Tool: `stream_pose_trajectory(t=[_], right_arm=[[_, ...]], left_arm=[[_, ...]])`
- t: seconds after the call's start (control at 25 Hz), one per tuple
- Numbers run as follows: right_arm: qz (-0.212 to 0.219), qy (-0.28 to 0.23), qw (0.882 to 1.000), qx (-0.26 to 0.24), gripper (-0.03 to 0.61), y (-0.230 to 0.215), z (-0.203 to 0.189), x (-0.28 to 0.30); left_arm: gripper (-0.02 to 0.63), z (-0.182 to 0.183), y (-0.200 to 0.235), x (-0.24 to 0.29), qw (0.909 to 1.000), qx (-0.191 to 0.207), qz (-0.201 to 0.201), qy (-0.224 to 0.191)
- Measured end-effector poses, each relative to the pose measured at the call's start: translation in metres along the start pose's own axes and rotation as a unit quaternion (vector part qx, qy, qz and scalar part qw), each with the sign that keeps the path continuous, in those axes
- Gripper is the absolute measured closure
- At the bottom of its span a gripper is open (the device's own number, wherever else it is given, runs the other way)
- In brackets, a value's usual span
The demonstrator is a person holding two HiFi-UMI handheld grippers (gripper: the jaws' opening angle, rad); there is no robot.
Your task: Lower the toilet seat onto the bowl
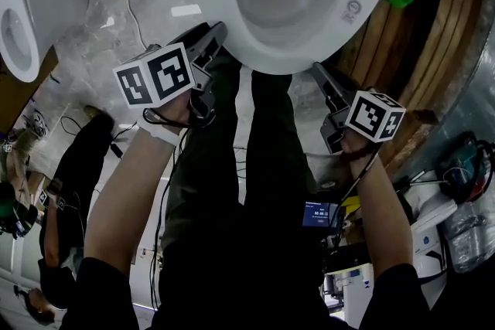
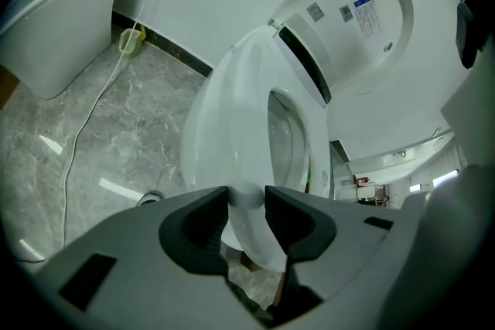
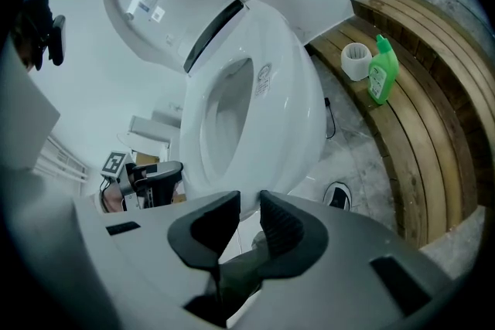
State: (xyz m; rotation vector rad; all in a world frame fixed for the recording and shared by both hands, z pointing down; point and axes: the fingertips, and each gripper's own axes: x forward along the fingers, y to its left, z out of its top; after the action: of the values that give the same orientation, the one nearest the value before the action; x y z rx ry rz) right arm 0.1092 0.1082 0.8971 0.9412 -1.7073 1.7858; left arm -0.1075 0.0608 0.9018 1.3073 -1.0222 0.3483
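Observation:
The white toilet seat fills the top of the head view, its front rim toward me. My left gripper is shut on the rim's left front; in the left gripper view the seat's edge sits pinched between the jaws of the left gripper. My right gripper holds the right front, and the right gripper view shows the seat running down into the narrow gap of the right gripper. The lid stands raised behind. I cannot tell how far the seat stands off the bowl.
A second toilet stands at the left, with a white cable across the marble floor. Curved wooden boards at the right carry a green bottle and a paper roll. Another person stands lower left.

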Motion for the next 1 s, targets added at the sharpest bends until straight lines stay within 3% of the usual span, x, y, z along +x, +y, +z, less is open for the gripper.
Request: stream_pose_trajectory(t=[0.56,0.8,1.0], right_arm=[[-0.026,0.013,0.999,-0.015,0.48,-0.024,0.003,0.027],[-0.018,0.02,1.0,-0.008,0.48,-0.028,0.004,0.028],[-0.068,0.043,0.996,-0.04,0.485,-0.025,0.009,0.015]], left_arm=[[0.459,-0.003,0.015,0.026,0.9999,0.006,0.01,0.012],[0.459,-0.002,0.014,0.031,0.9998,0.005,0.011,0.013],[0.454,-0.002,0.016,0.016,0.9935,0.067,0.091,0.018]])
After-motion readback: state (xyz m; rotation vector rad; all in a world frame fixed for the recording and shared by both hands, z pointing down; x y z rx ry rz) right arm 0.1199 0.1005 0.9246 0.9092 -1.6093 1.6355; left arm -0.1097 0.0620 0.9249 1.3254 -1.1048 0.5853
